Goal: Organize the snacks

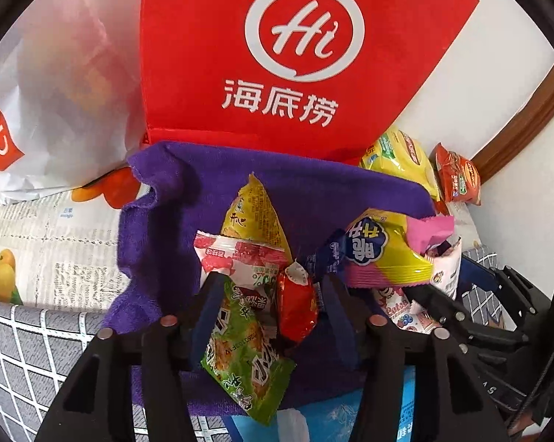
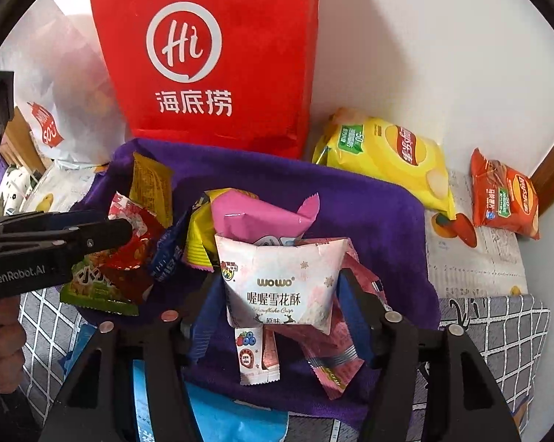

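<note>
Red bag (image 1: 262,59) is stood upright against the white wall (image 2: 442,55), mouth out of view, so contents cannot be told. White bag (image 1: 63,84) is slumped just left of it; something orange-pink shows dimly through, not identifiable.

Snacks are piled loose on the purple cloth (image 1: 314,191), which is spread in front of the red bag. Left gripper (image 1: 269,287) is pointed down at the pile; jaws are spread, with the green packet (image 1: 240,361) and red packet (image 1: 297,305) lying between them. Whether the pads touch either cannot be told. Yellow-pink packet (image 1: 384,254) is just right of that.

Right gripper (image 2: 277,291) is also spread, jaws either side of the white wowo pack (image 2: 280,287); contact is not clearly shown. Pink packet (image 2: 255,217) is tucked behind it, berry sachet (image 2: 256,353) under it.

Off the cloth, to the right by the wall: yellow chip bag (image 2: 387,158) and orange chip bag (image 2: 505,199), well apart from the pile.

Surface is covered with newsprint-pattern paper (image 1: 56,243) and a grey grid-pattern fabric (image 1: 26,353). Brown wood trim (image 1: 527,121) is seen at the right corner.
</note>
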A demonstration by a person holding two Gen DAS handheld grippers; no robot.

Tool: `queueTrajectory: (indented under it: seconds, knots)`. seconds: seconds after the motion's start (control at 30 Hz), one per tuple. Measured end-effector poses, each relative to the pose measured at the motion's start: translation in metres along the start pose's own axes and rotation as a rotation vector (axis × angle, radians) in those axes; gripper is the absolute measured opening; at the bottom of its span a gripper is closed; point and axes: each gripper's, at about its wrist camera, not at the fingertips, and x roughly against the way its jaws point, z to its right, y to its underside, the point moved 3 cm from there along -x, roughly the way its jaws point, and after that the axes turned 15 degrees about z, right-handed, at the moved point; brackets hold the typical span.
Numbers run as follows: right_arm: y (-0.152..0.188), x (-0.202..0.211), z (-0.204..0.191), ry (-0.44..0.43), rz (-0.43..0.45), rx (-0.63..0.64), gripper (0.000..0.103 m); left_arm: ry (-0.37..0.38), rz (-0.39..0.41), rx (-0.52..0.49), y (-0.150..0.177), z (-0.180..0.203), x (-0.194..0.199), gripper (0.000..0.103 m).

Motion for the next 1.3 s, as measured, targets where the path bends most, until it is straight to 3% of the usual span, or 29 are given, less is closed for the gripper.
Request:
queueTrajectory:
  seconds: [0.1,0.23,0.53,0.8,1.07,1.3]
  knots:
    - [-0.003,0.006,-0.001,0.010,0.021,-0.003,0.070,-0.014,0.026,-0.012,-0.006,0.001,0.011,0.062]
    - [-0.008,0.019,-0.002,0.007,0.050,-0.020,0.080,0.004,0.051,-0.033,-0.015,0.006,0.030,0.079]
    - [-0.017,0.062,-0.003,0.009,0.078,-0.063,0.082,0.004,0.125,-0.081,-0.021,0.020,0.078,0.080]
    - [-0.007,0.132,-0.009,0.026,0.137,-0.107,0.082,0.013,0.142,-0.065,0.010,0.026,0.123,0.080]
    - [0.023,0.200,-0.030,0.076,0.192,-0.091,0.083,-0.049,0.198,-0.094,0.052,0.031,0.182,0.080]
    - [0.060,0.258,-0.046,0.092,0.249,-0.093,0.099,-0.056,0.243,-0.099,0.092,0.040,0.229,0.091]
